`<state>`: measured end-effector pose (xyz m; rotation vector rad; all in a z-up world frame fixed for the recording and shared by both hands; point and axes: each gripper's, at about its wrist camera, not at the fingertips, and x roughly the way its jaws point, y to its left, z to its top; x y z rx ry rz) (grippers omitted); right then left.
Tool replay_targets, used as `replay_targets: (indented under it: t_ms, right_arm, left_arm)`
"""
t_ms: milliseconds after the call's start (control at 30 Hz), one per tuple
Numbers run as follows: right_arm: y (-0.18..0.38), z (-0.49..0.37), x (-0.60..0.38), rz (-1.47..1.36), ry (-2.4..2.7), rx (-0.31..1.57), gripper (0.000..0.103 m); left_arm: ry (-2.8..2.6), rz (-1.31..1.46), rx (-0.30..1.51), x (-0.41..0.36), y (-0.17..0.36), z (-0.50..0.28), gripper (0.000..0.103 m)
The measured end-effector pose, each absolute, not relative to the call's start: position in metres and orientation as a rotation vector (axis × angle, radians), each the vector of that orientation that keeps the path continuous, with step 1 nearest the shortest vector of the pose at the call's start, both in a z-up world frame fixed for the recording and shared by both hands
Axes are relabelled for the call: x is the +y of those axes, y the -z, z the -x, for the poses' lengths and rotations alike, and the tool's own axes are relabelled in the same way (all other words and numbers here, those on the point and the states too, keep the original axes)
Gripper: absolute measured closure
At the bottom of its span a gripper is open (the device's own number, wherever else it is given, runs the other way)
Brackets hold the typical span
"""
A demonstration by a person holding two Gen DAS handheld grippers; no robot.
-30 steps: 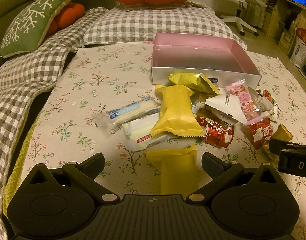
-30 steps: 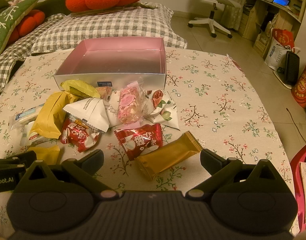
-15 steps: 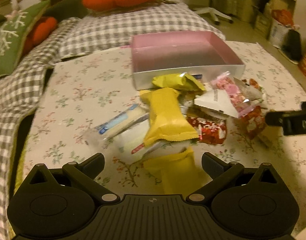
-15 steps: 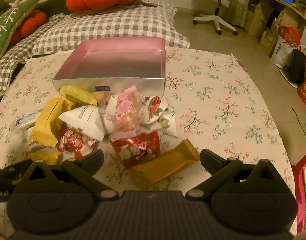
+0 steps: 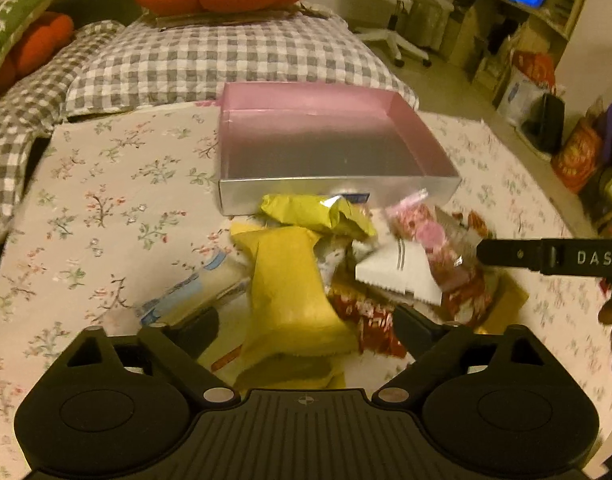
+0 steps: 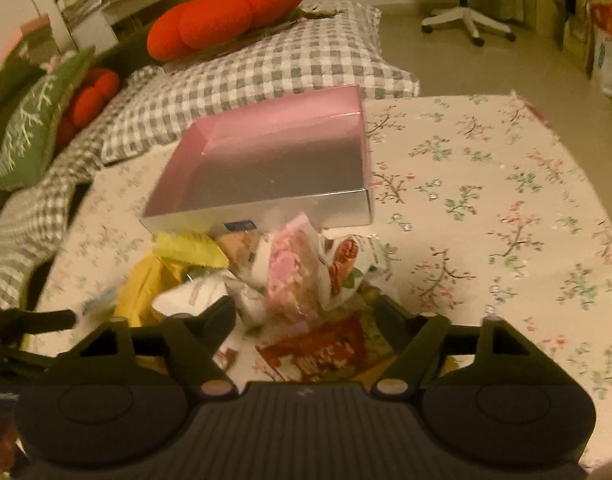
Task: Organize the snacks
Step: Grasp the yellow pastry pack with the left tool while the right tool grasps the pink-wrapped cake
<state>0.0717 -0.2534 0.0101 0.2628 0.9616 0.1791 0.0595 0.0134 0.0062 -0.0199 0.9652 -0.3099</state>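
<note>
Both grippers have pushed in over the snack pile just in front of the pink box (image 5: 338, 148), and both sets of jaws are closing. Left gripper (image 5: 306, 326) straddles the big yellow packet (image 5: 290, 292), pads not on it yet. Right gripper (image 6: 306, 314) brackets the red wrapper (image 6: 318, 350), also no contact. Box holds nothing, so I read this as the first picks starting.

Snack pile (image 6: 290, 280) blurred, partly hidden
</note>
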Motion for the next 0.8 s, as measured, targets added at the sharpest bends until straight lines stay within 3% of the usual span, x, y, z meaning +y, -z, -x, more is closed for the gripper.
replay_targets:
  t_ms: [200, 300, 800]
  right_arm:
    - [-0.002, -0.08, -0.247, -0.284, -0.228, 0.954, 0.052]
    - [0.004, -0.086, -0.242, -0.269, -0.231, 0.955, 0.058]
    - [0.032, -0.111, -0.225, -0.168, -0.195, 0.975, 0.065]
  left_arm:
    - [0.303, 0.062, 0.982, 0.016, 0.008, -0.078, 0.045]
    - [0.293, 0.079, 0.987, 0.018, 0.014, -0.087, 0.054]
    - [0.25, 0.076, 1.007, 0.014, 0.034, -0.107, 0.058]
